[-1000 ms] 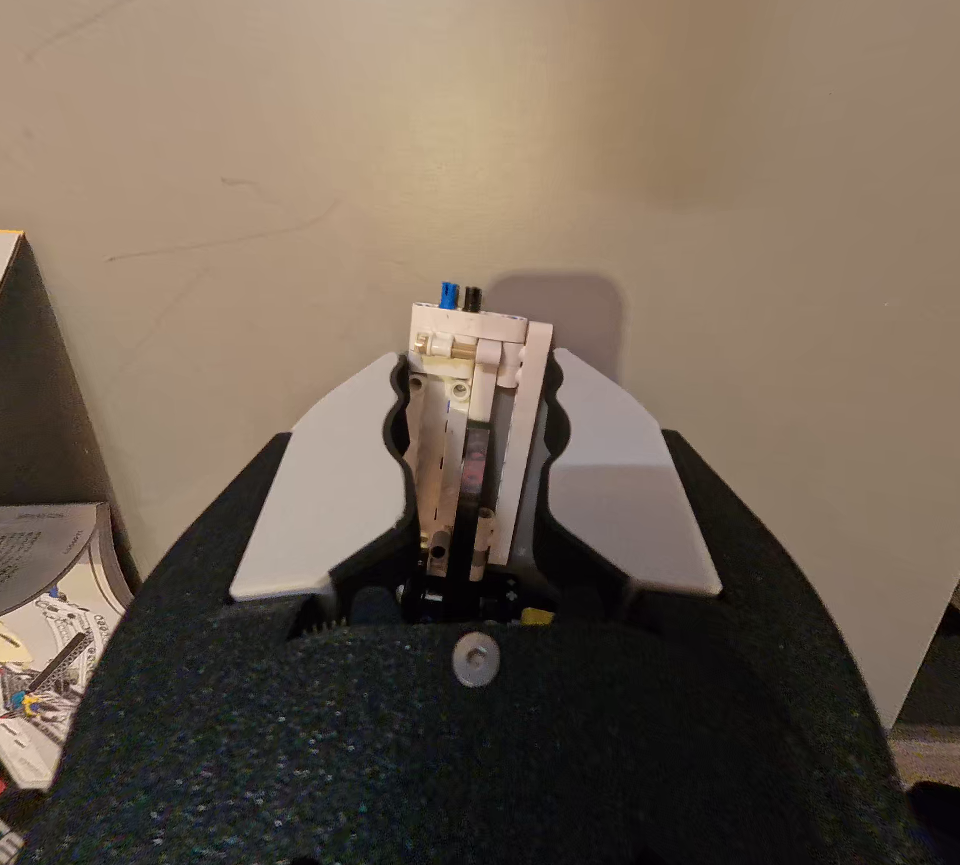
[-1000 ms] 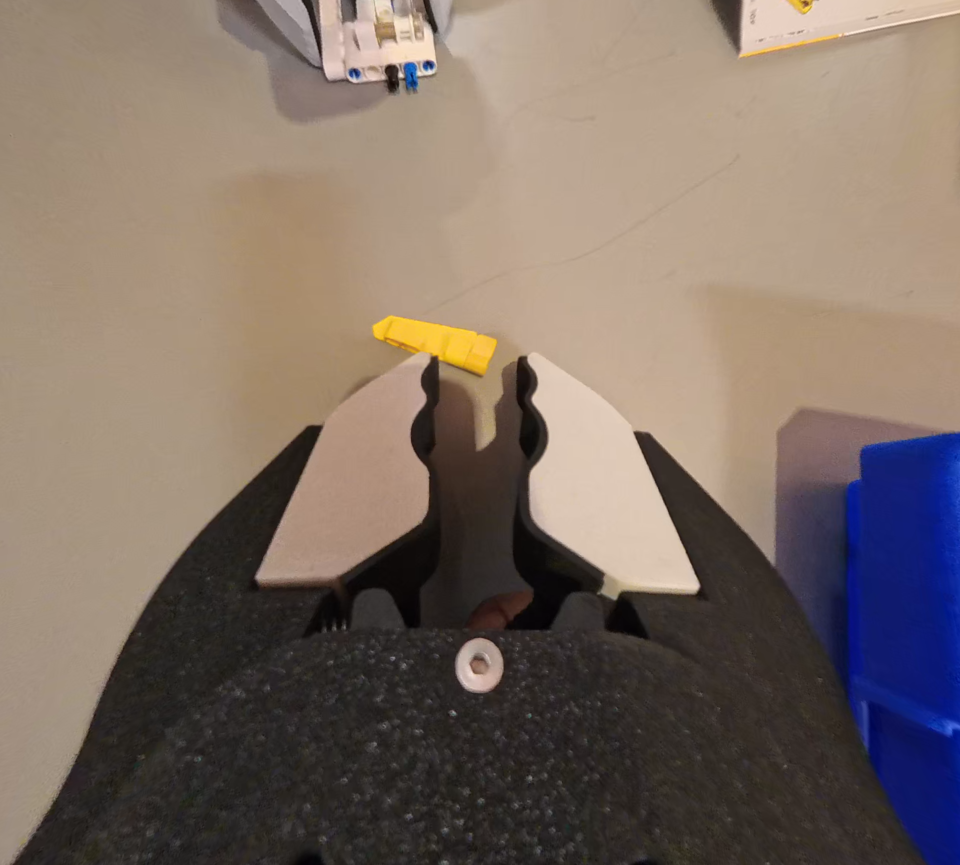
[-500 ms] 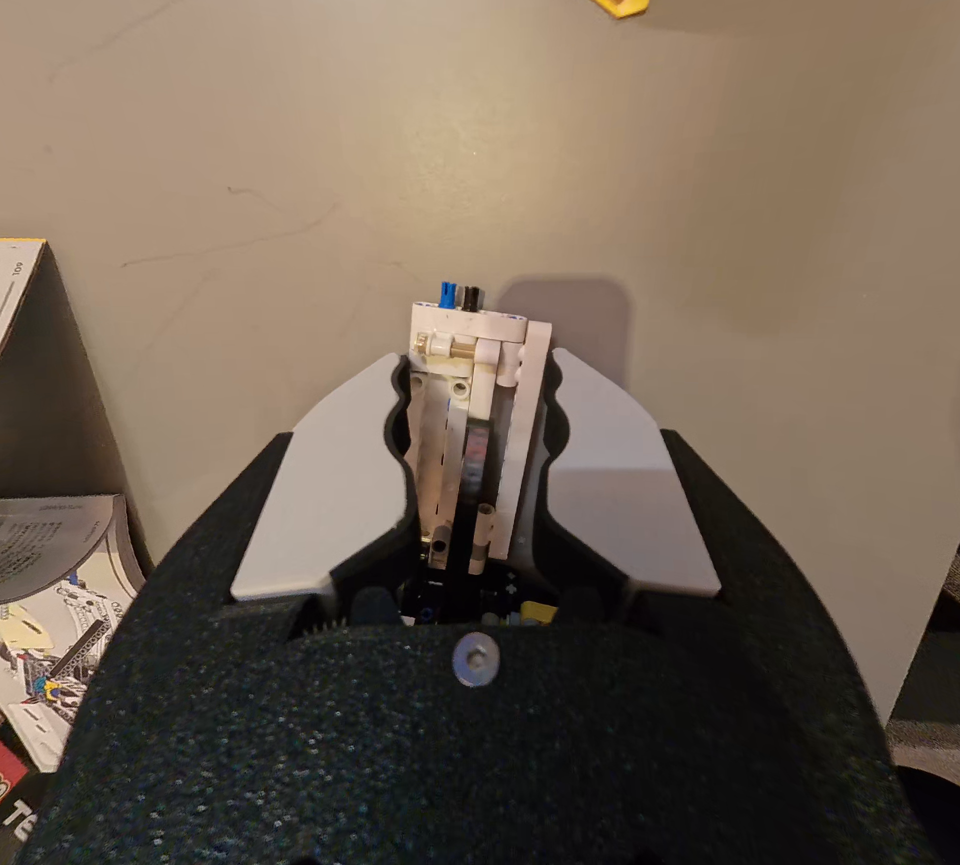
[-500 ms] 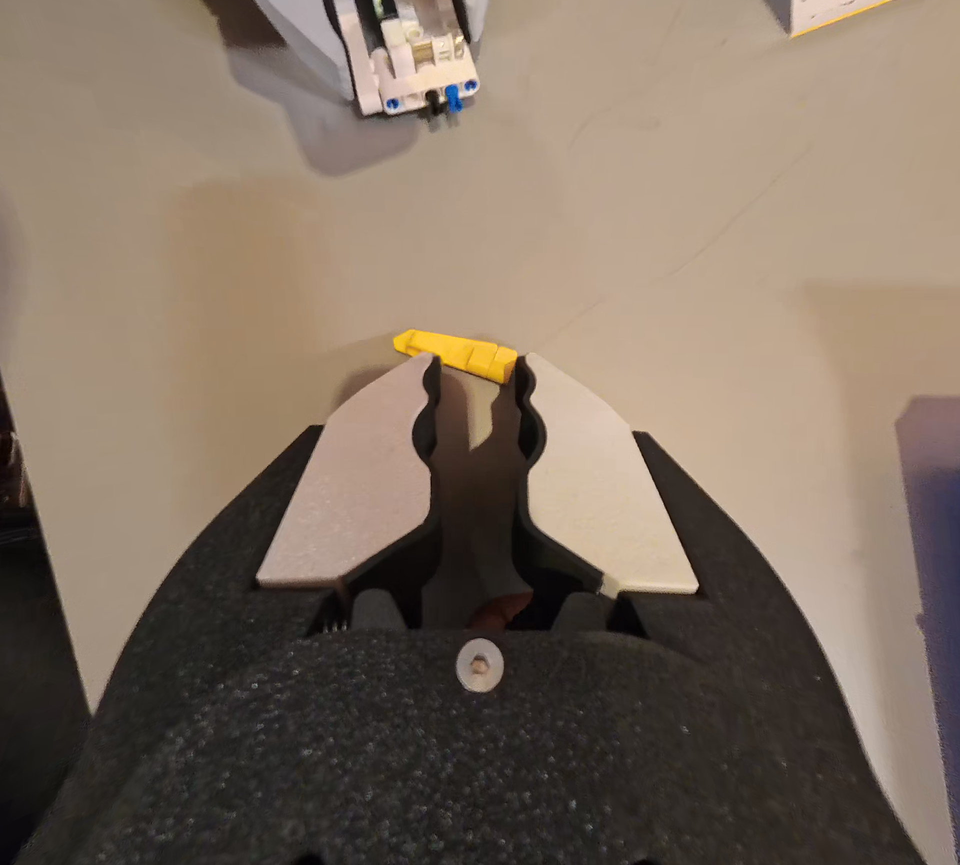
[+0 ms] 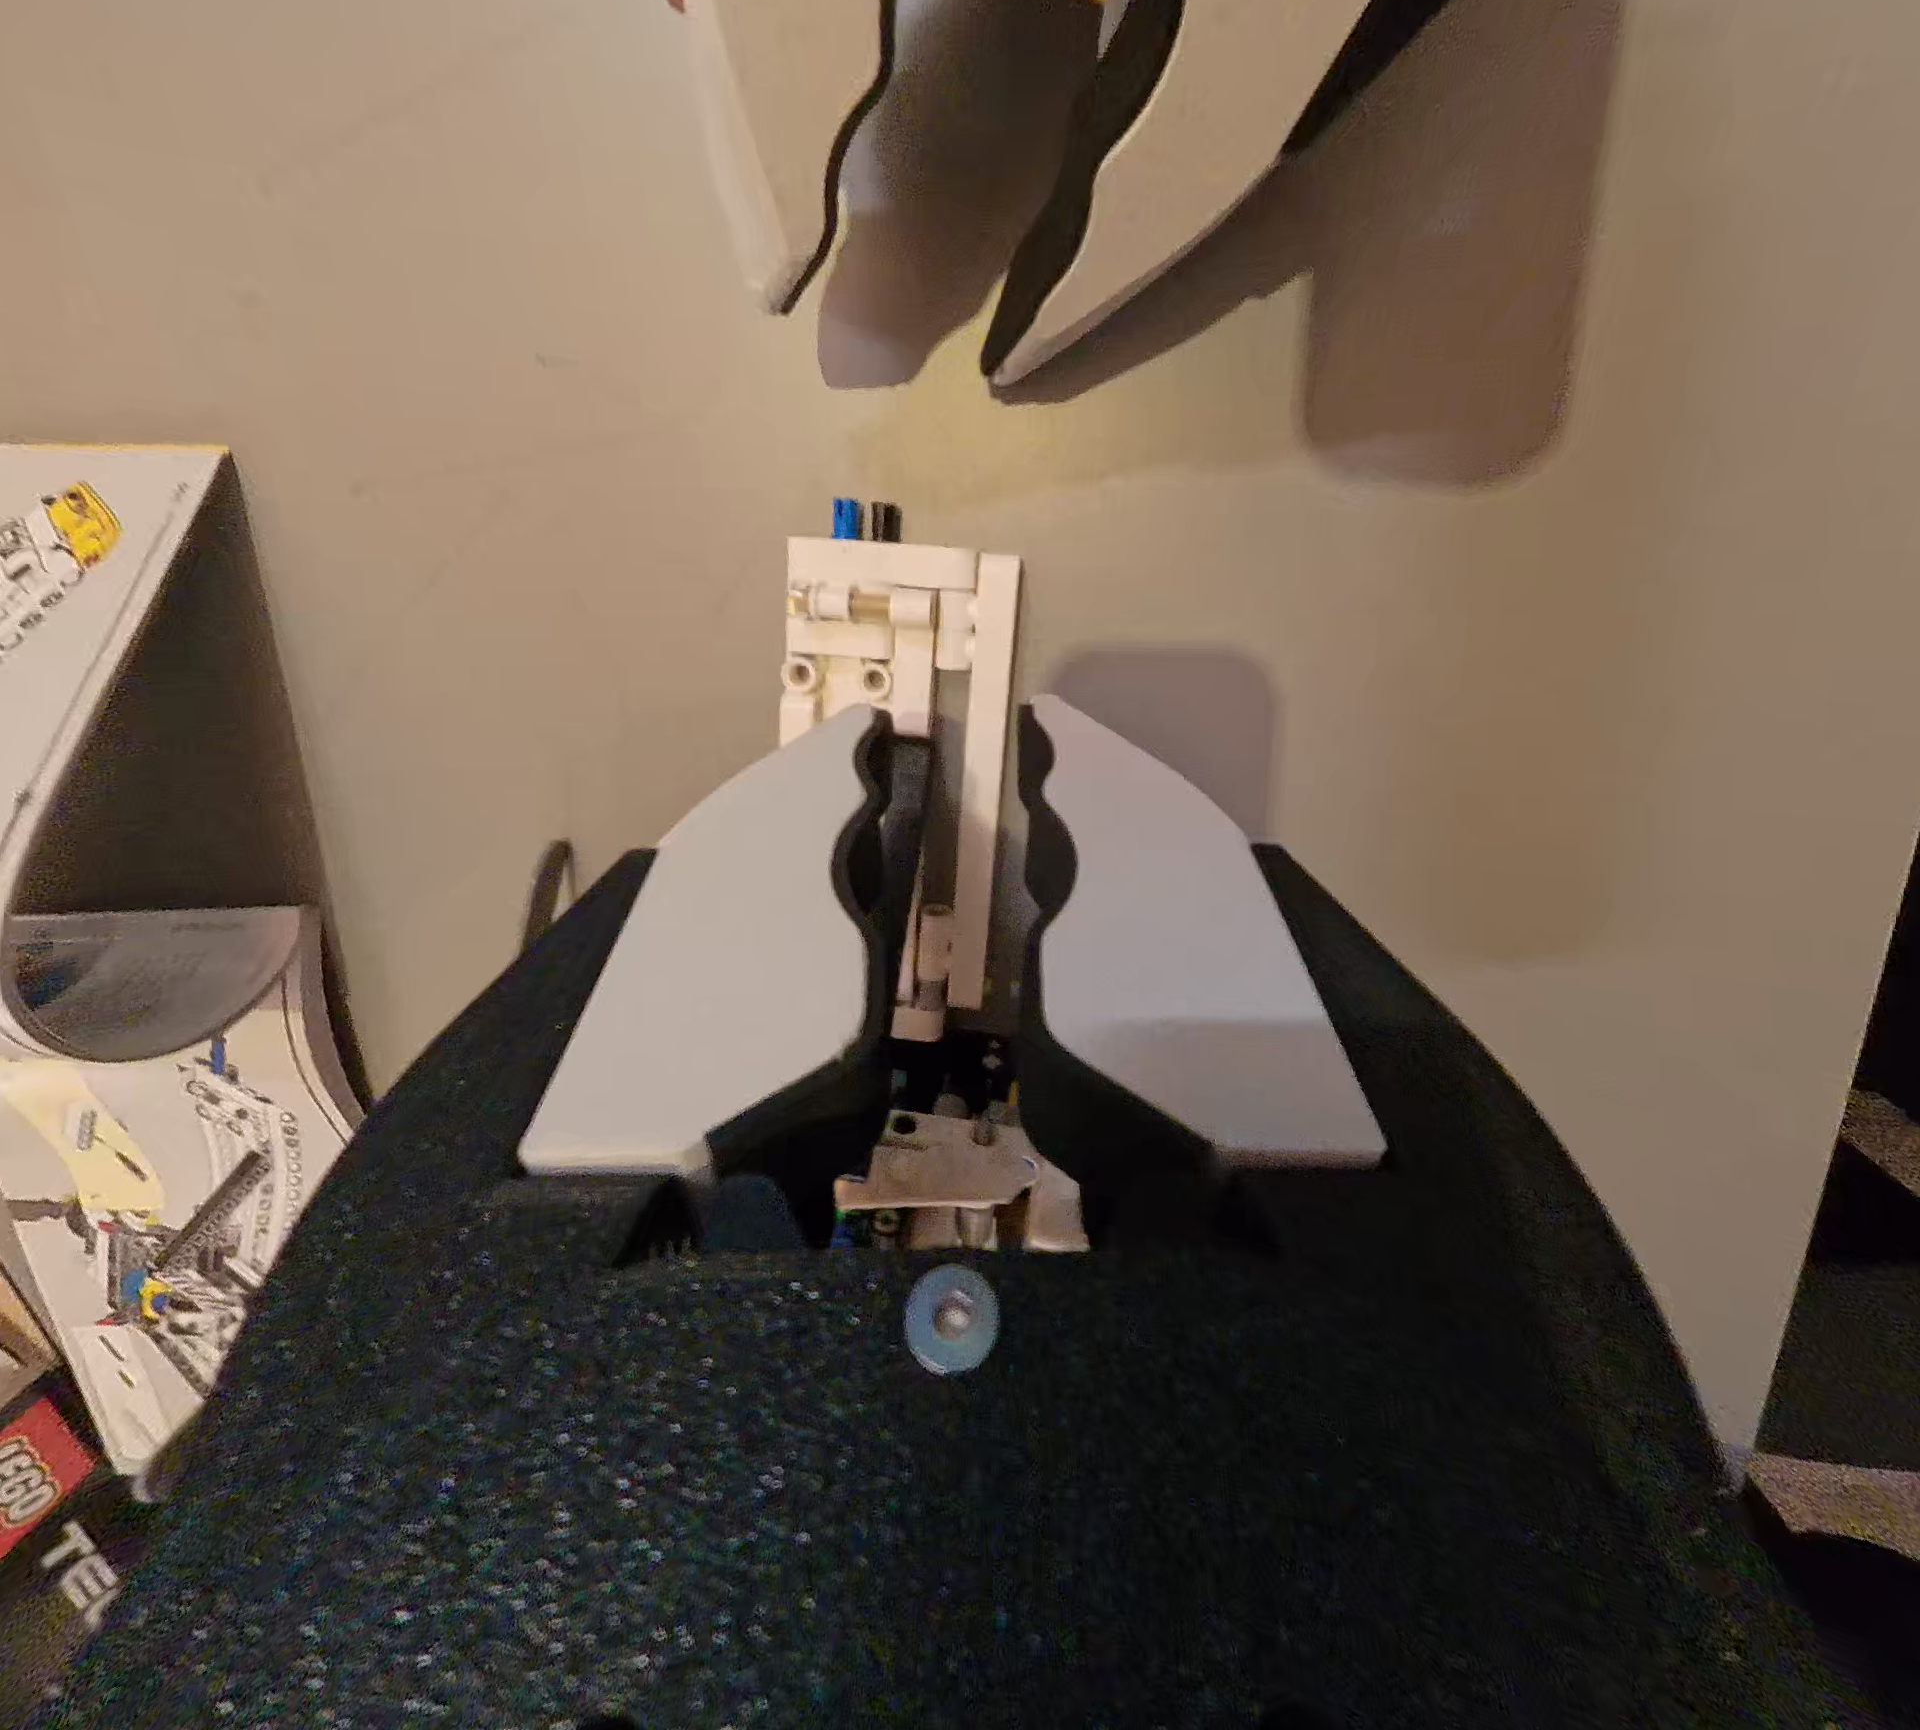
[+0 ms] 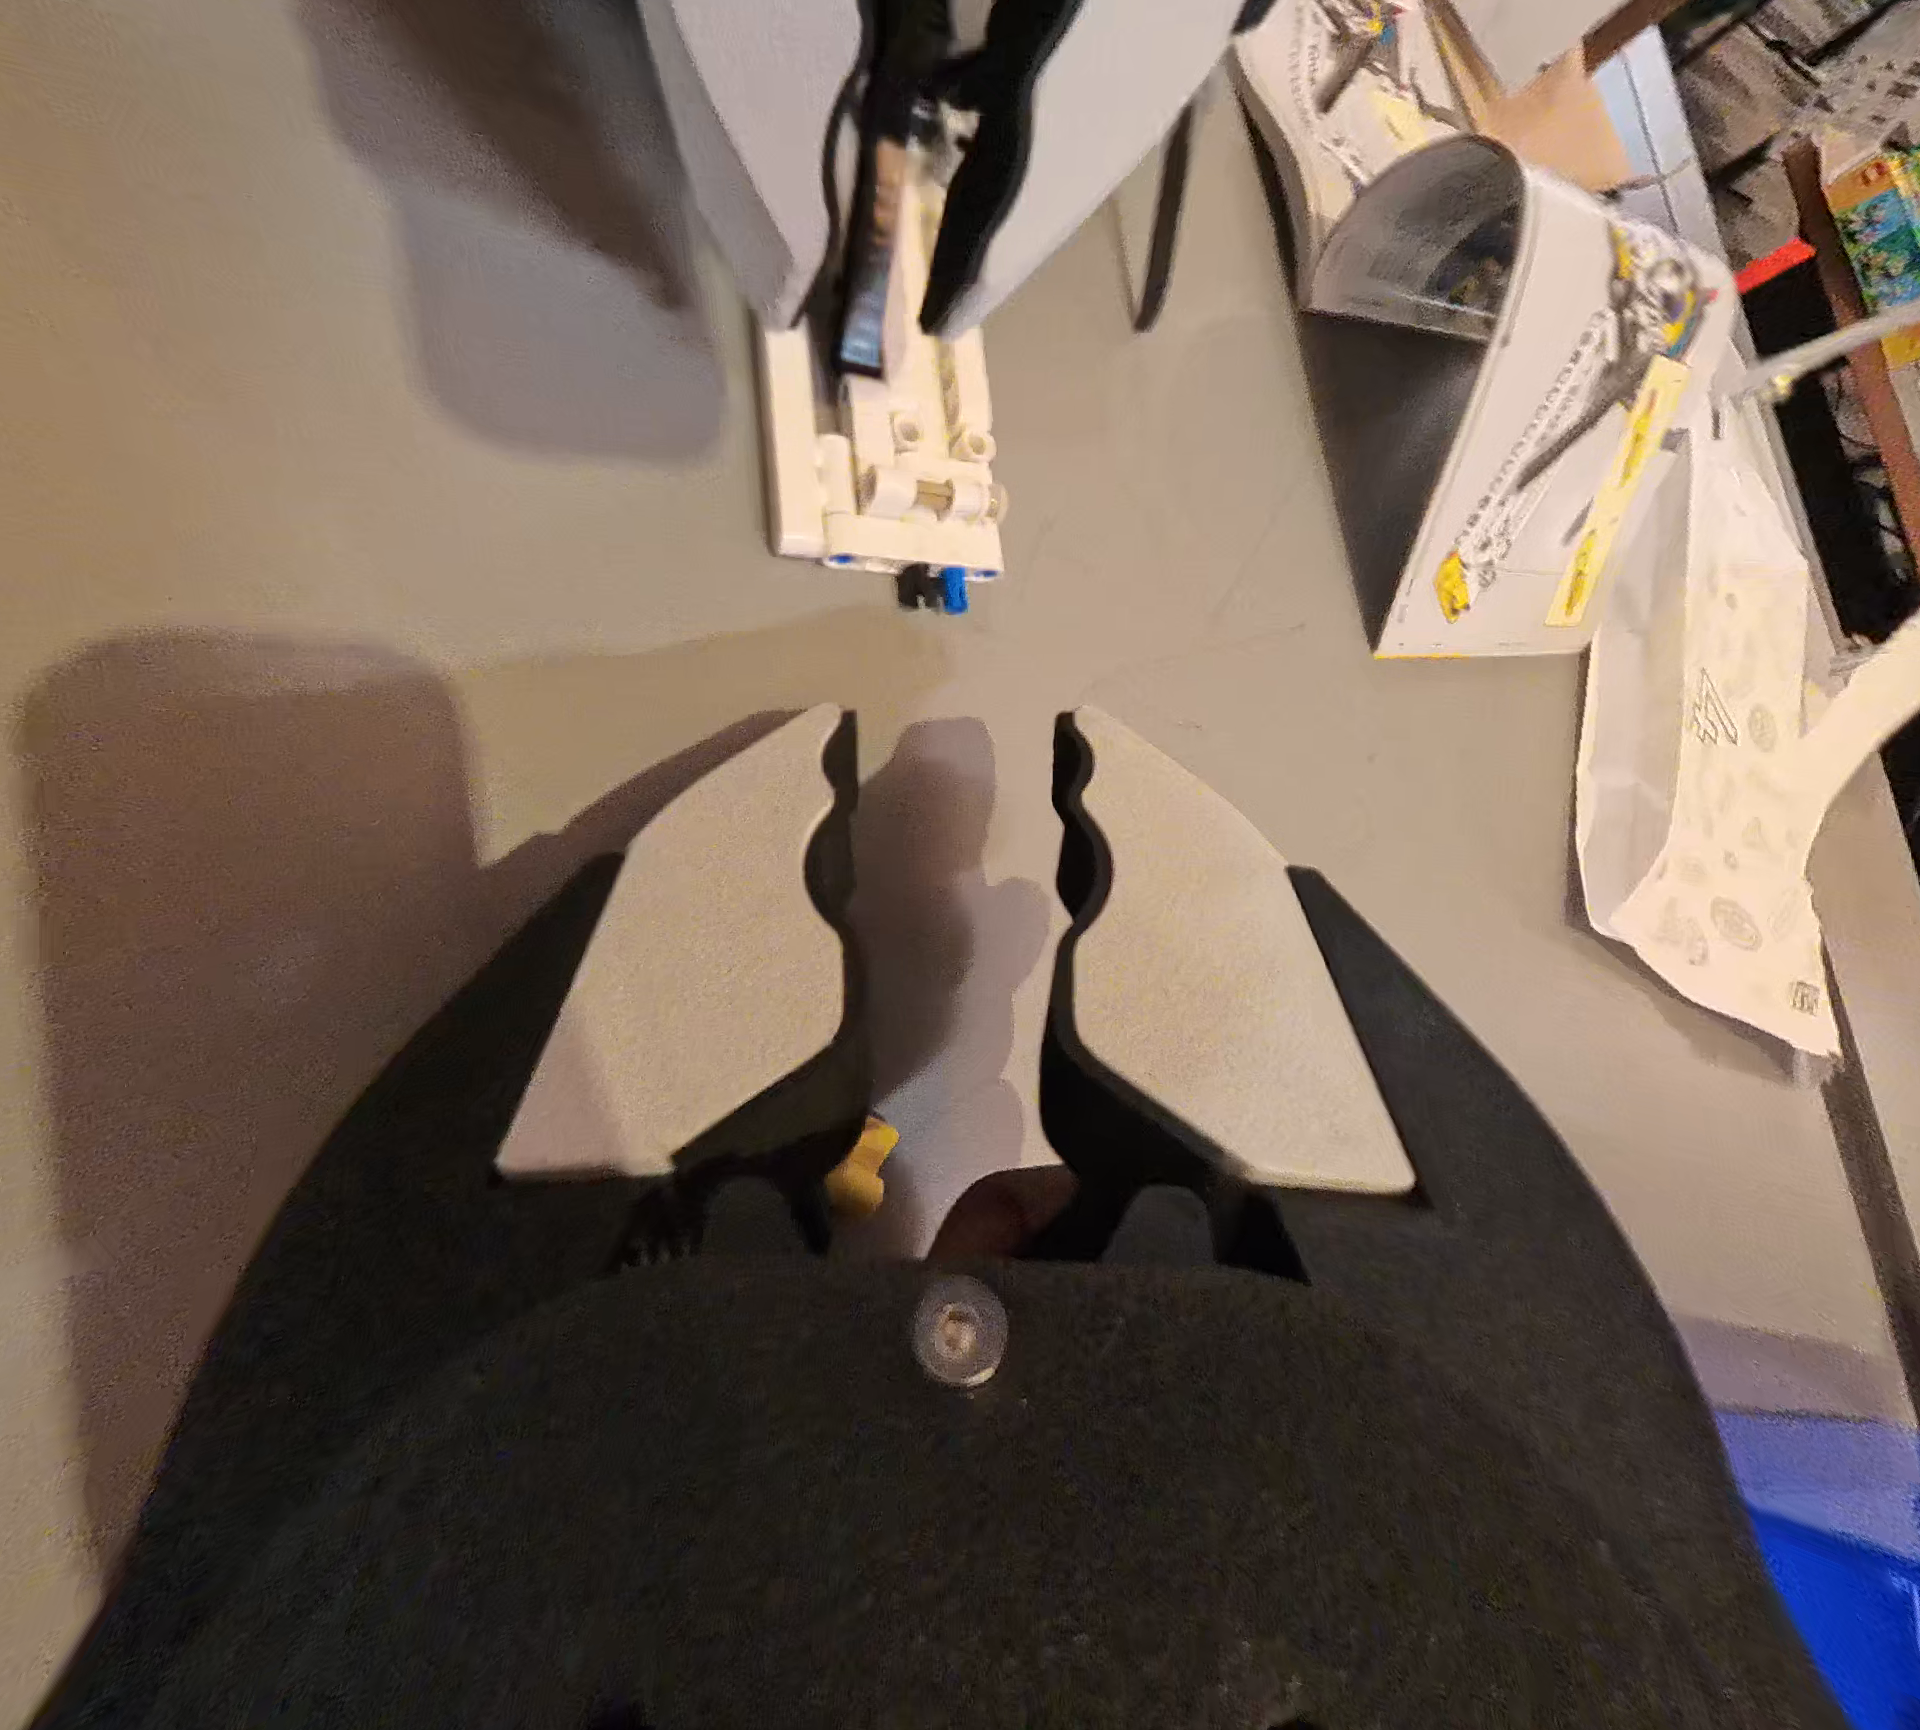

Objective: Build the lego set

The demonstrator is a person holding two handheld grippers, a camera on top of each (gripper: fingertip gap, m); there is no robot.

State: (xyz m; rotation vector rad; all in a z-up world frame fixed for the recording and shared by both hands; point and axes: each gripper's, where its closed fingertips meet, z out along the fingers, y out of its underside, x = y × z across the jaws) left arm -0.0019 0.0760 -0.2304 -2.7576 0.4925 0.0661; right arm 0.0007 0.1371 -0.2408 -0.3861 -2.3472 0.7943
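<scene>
Gripping white brick assembly (image 5: 902, 631), left gripper (image 5: 951, 724)

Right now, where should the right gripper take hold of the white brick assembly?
Probably the free front end of the white brick assembly, ahead of the left gripper. Come from above, jaws across its flat, parallel long sides; the blue and black pins stick out of the end face.
</scene>
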